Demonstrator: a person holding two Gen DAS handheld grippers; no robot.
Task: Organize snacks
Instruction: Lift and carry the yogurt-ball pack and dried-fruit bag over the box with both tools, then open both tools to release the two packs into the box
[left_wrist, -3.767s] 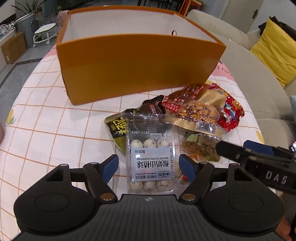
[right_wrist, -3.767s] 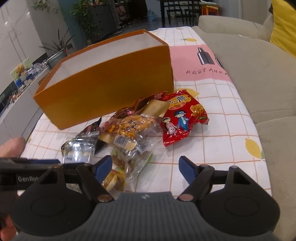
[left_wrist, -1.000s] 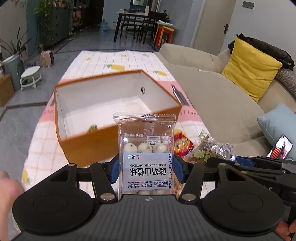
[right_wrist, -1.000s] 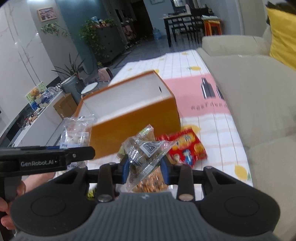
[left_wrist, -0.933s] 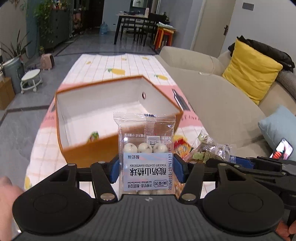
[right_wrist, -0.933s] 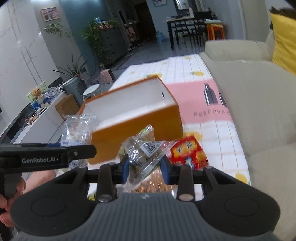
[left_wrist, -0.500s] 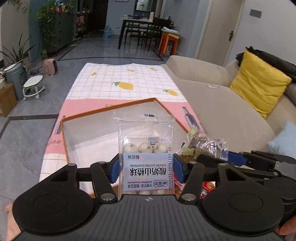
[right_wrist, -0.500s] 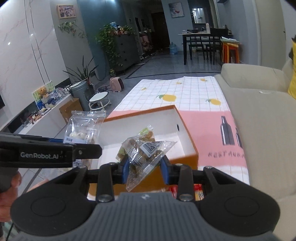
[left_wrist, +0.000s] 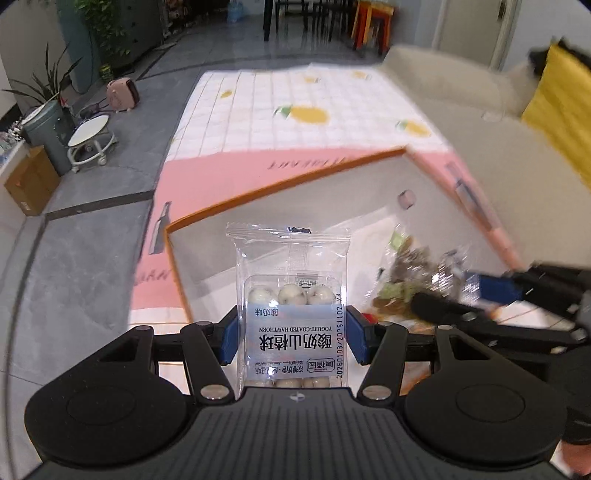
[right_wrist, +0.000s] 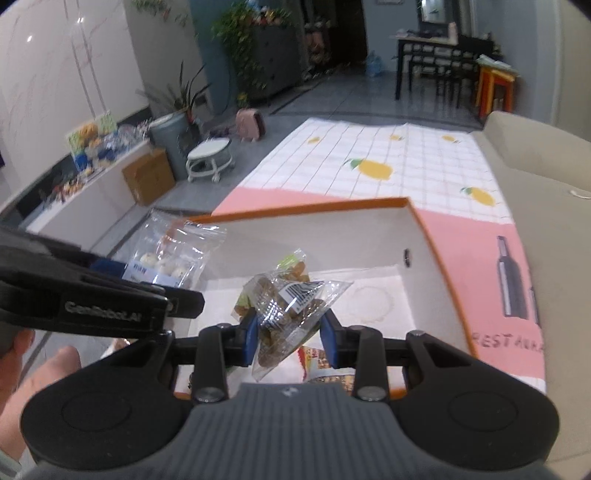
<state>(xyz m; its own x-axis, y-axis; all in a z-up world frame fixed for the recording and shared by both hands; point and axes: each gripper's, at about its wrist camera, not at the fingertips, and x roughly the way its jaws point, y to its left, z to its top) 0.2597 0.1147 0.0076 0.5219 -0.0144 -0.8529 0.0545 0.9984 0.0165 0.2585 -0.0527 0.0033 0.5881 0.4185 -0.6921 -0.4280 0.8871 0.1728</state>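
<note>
Left gripper (left_wrist: 293, 334) clamped on a clear yogurt-hawthorn ball packet (left_wrist: 291, 295), blue pads (left_wrist: 229, 338) pressing both side edges. Packet upright, label upside down to the camera, white balls visible through the film. It hangs above the near-left part of the orange box (left_wrist: 258, 194), over the white interior.

Right gripper (right_wrist: 288, 334) clamped on a clear nut snack bag (right_wrist: 288, 299), crumpled, barcode sticker on top, tip pointing right. Bag is held above the open box; in the right wrist view it sits over the box floor, no contact with the floor that I can confirm.

In the left wrist view the right gripper (left_wrist: 458, 295) comes in from the right edge, motion-blurred, with the nut snack bag (left_wrist: 410, 273) at its front end. In the right wrist view the left gripper (right_wrist: 162, 280) comes in from the left, hawthorn packet (right_wrist: 170, 258) near the box's left wall. The 2 packets are near each other but apart.

Orange box (right_wrist: 424, 221) has white inner walls, 1 small round hole in the right wall, and sits on the pink band of a checked lemon-print tablecloth (right_wrist: 369, 155). Inside floor looks bare white apart from a faint round mark.

A red snack bag (right_wrist: 314, 360) peeks out below the right gripper's fingers, mostly hidden. Beige sofa (right_wrist: 546, 177) to the right, yellow cushion (left_wrist: 561, 96) on it. White stool (right_wrist: 208, 157) and cardboard box (right_wrist: 147, 181) on the grey floor at left.
</note>
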